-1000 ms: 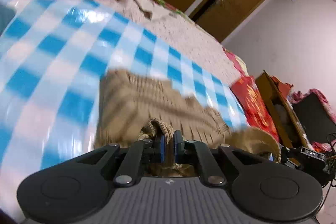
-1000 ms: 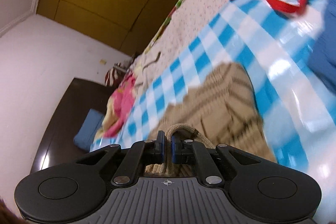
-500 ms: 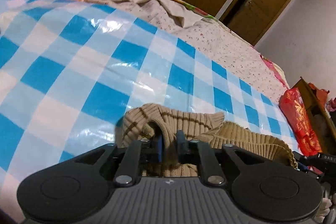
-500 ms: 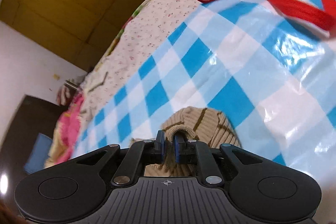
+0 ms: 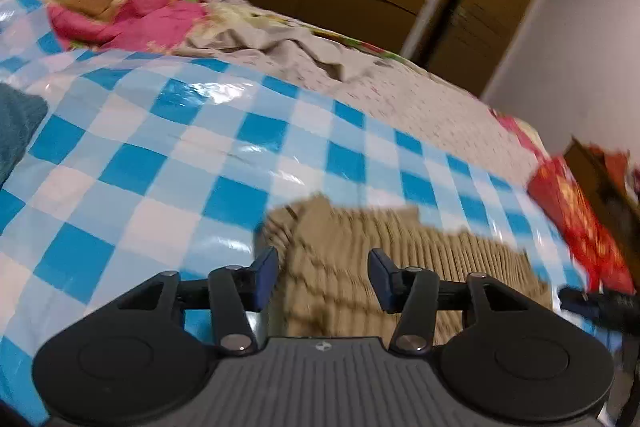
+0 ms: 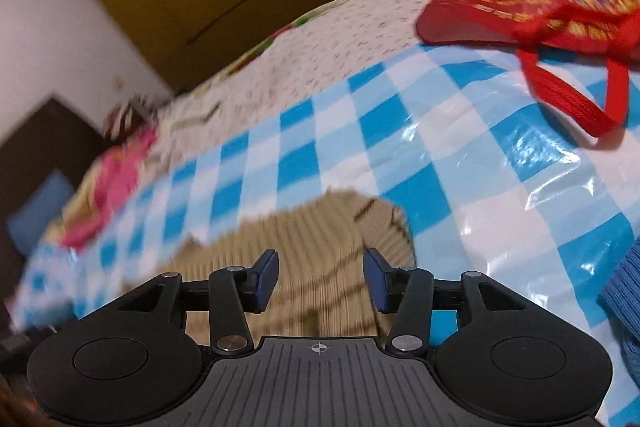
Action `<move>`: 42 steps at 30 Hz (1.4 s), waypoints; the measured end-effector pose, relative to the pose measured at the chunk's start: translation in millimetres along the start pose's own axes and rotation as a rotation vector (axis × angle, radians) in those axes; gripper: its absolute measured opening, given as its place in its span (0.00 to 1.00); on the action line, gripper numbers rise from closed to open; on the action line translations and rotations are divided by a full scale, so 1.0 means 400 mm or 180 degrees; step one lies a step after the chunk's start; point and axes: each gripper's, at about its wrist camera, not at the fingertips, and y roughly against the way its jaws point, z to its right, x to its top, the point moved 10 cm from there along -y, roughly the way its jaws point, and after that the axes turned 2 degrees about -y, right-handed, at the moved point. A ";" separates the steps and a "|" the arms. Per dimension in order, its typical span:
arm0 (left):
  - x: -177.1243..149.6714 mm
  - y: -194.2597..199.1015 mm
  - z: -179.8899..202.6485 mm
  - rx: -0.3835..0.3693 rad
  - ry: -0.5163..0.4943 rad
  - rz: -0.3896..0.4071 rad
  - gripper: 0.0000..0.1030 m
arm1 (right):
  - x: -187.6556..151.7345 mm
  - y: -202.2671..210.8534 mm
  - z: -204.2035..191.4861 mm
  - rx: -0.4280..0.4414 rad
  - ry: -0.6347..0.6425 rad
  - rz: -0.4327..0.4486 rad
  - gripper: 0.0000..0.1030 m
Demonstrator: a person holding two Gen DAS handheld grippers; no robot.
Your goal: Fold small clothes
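Releasing the fold: both jaws have just opened; left gripper [image 5: 323,277] & right gripper [image 6: 320,277] spread, pinching nothing, knit [image 5: 400,247] flat on check cloth [image 5: 160,167] below. Back off w/o snagging it.

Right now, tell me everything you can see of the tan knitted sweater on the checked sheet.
The tan knitted sweater is a ribbed, wool-like garment with thin dark stripes. It lies flat on the glossy blue-and-white checked sheet, apparently folded, though blur hides its edges. The left claw and the right claw each hover over it, their jaws having just been opening, and the blue pads stand apart with the knit showing between them, not pinched. Nothing else touches it.
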 end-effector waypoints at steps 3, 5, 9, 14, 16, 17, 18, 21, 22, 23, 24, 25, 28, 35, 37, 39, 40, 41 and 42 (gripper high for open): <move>-0.052 -0.030 0.019 0.0060 -0.0186 -0.0179 0.58 | -0.047 -0.016 -0.018 -0.0191 0.0374 -0.0098 0.44; -0.081 -0.058 0.008 0.0128 -0.0140 -0.0291 0.58 | -0.067 -0.034 0.007 -0.0443 0.0440 -0.0158 0.43; -0.120 -0.077 -0.037 0.0294 -0.0089 -0.0377 0.59 | -0.075 -0.043 0.083 -0.0574 0.0187 -0.0211 0.38; -0.127 -0.031 -0.047 0.0362 -0.0084 -0.0331 0.59 | -0.073 -0.006 0.100 -0.0544 0.0079 -0.0182 0.39; -0.136 -0.005 -0.043 0.0334 -0.0075 -0.0325 0.59 | -0.086 0.019 0.099 -0.0450 -0.0022 -0.0192 0.45; -0.141 0.007 -0.041 0.0318 -0.0069 -0.0333 0.59 | -0.097 0.038 0.099 -0.0388 -0.0095 -0.0199 0.44; -0.149 0.020 -0.039 0.0297 -0.0060 -0.0339 0.59 | -0.108 0.055 0.097 -0.0344 -0.0132 -0.0210 0.44; -0.176 0.057 -0.031 0.0192 -0.0016 -0.0374 0.59 | -0.152 0.107 0.090 -0.0225 -0.0167 -0.0291 0.45; -0.187 0.067 -0.029 0.0159 0.0001 -0.0388 0.60 | -0.172 0.121 0.087 -0.0184 -0.0151 -0.0349 0.46; -0.198 0.077 -0.025 0.0115 0.0017 -0.0404 0.61 | -0.187 0.129 0.085 -0.0174 -0.0135 -0.0392 0.49; -0.208 0.081 -0.021 0.0070 0.0028 -0.0432 0.63 | -0.198 0.134 0.086 -0.0181 -0.0131 -0.0411 0.50; -0.217 0.081 -0.016 0.0045 0.0033 -0.0463 0.65 | -0.208 0.134 0.088 -0.0187 -0.0124 -0.0434 0.52; -0.235 0.062 -0.005 0.0055 0.0003 -0.0543 0.66 | -0.226 0.110 0.099 -0.0162 -0.0262 -0.0508 0.55; -0.223 0.041 0.011 -0.0005 -0.0033 -0.0498 0.52 | -0.227 0.080 0.100 0.0082 -0.0553 -0.0518 0.51; -0.236 0.037 0.003 0.0119 -0.0140 -0.0546 0.38 | -0.231 0.082 0.108 0.0041 -0.0547 -0.0546 0.37; -0.245 0.042 -0.011 0.0120 -0.0116 -0.0577 0.32 | -0.238 0.086 0.124 -0.0004 -0.0598 -0.0595 0.25; -0.247 0.047 -0.018 0.0104 -0.0061 -0.0599 0.29 | -0.242 0.087 0.130 0.0023 -0.0657 -0.0627 0.21; -0.249 0.050 -0.024 0.0079 -0.0011 -0.0624 0.28 | -0.247 0.090 0.135 0.0031 -0.0694 -0.0650 0.18; -0.252 0.054 -0.029 0.0065 0.0023 -0.0643 0.27 | -0.253 0.095 0.137 0.0023 -0.0698 -0.0665 0.17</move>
